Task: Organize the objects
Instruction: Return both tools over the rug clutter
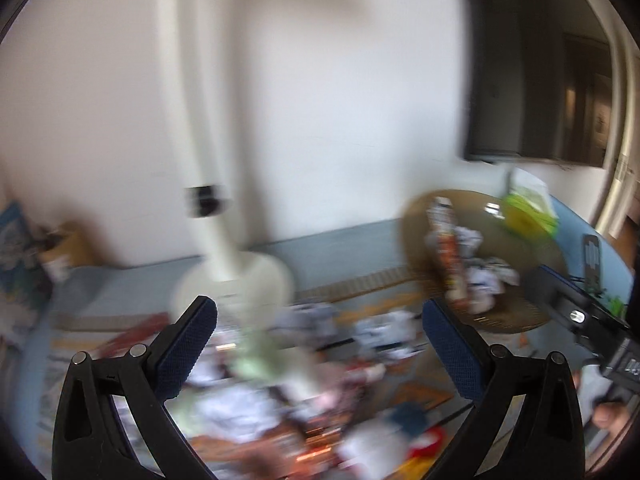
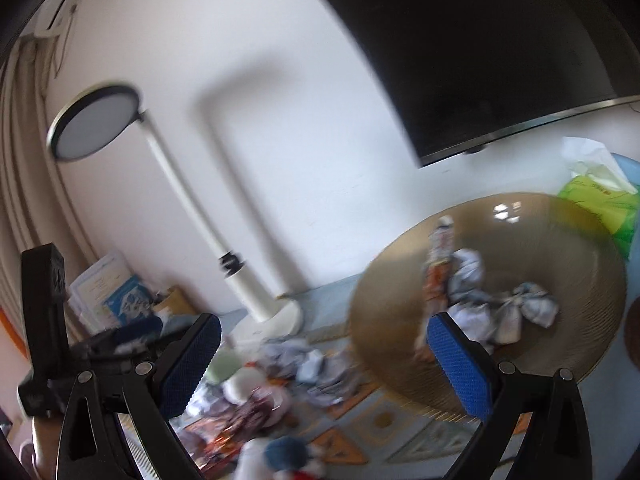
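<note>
Both my tools are spread wide with nothing between the pads: my left gripper (image 1: 320,344) hangs over the loose clutter, and my right gripper (image 2: 324,364) points toward the round tray.

Going left to right across the table (image 2: 256,318), whose top is covered by a patterned cloth: at its far left edge stands a stack of printed cards (image 2: 108,296), then the white lamp (image 2: 192,200) with its base set against the back edge near the wall. In front of the lamp base, toward the near edge, lies the unsorted pile (image 2: 288,376), a smeared jumble of pale crumpled wrappers, a red-orange packet and something pale green; blur keeps me from telling the pieces apart. At the right stands the woven tray (image 2: 580,340), which already carries a tall orange-and-white packet (image 2: 438,264) and several knotted pale bundles (image 2: 520,308). Behind it, at the back right corner, sits a green bag (image 2: 600,196).

I judge the sorting partly done: a handful of things are gathered in the tray, and the larger heap still waits on the cloth.
</note>
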